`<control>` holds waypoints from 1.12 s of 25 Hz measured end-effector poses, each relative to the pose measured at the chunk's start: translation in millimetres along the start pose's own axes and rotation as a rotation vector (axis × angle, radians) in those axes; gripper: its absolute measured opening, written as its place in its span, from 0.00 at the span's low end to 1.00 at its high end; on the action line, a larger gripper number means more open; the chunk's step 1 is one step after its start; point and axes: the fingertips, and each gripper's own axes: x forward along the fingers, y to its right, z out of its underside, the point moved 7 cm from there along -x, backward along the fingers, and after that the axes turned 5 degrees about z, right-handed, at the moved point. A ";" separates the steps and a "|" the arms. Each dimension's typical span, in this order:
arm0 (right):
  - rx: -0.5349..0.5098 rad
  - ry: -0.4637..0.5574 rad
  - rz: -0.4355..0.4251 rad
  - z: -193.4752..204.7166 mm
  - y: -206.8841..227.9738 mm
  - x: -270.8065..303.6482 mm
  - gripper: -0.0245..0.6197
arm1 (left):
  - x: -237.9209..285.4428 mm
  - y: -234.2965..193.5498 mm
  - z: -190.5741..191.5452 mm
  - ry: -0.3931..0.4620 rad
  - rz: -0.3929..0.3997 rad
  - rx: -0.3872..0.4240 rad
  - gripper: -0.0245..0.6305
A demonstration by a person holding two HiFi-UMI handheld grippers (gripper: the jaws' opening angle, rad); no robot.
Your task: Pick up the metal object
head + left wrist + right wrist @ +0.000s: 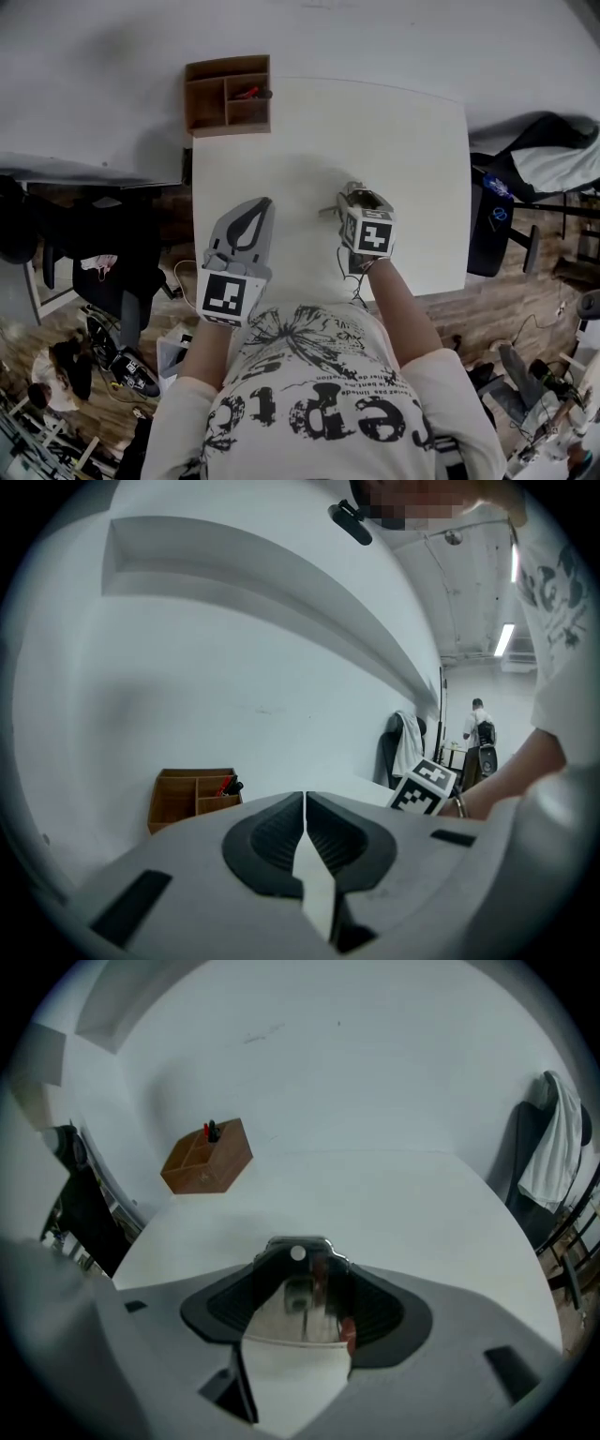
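A shiny metal object (300,1290) with a round hole near its top sits clamped between the dark pads of my right gripper (302,1274). In the head view that right gripper (353,199) is over the near middle of the white table (412,141), and a bit of the metal object (329,212) sticks out at its left side. Whether the piece touches the tabletop I cannot tell. My left gripper (259,207) is by the table's near left edge, its jaws pressed together with nothing between them. Its own view shows the left gripper (305,806) shut and angled upward.
A brown wooden organizer (228,94) with compartments stands at the table's far left corner, with a red-handled item (248,92) in one compartment. A chair draped with cloth (548,159) stands right of the table. Cables and gear lie on the floor at the left.
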 end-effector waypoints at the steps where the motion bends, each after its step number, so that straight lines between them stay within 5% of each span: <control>1: 0.001 0.041 -0.010 -6.8 0.1 -7.0 0.48 | -0.3 2.5 -4.2 0.010 -0.004 0.008 0.06; 17: -0.062 0.668 -0.146 -82.8 17.2 -175.9 0.48 | -24.6 48.8 -64.9 0.167 -0.096 0.125 0.05; 28: -0.145 0.911 -0.215 -79.5 32.6 -253.8 0.48 | -38.9 77.5 -97.6 0.265 -0.166 0.170 0.05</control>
